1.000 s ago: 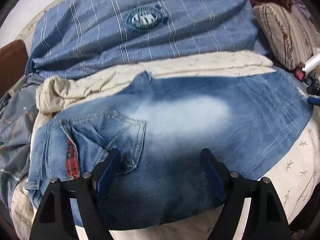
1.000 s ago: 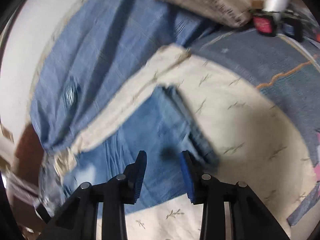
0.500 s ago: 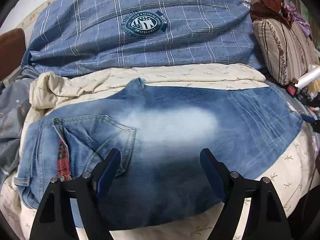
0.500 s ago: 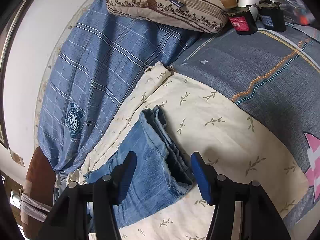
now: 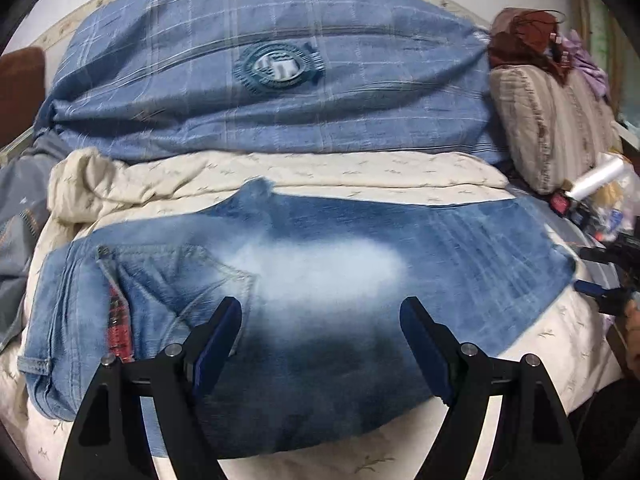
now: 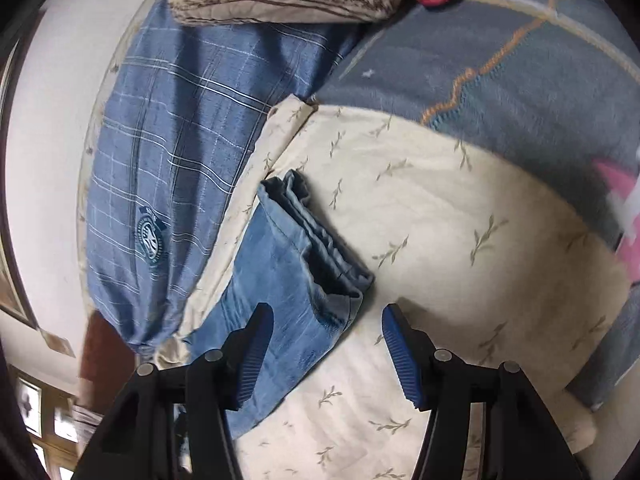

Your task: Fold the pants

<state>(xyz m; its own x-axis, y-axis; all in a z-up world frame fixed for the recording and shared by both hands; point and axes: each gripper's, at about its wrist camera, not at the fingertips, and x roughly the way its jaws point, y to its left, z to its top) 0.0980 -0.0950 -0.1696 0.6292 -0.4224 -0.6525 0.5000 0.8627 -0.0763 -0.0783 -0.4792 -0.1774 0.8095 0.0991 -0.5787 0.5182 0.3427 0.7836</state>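
Now | one pair of jeans (image 5: 320, 280) on cream sheet (image 6: 460, 220) | left gripper (image 5: 320, 340) agape, empty | right gripper (image 6: 328, 344) agape, empty

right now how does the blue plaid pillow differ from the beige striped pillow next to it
The blue plaid pillow is denim-blue with thin white check lines; the beige striped pillow is tan with brown stripes. The blue one carries a round teal emblem; the beige one shows none. The blue one looks much longer. Both lie along the far edge of the bed, behind the faded blue jeans.
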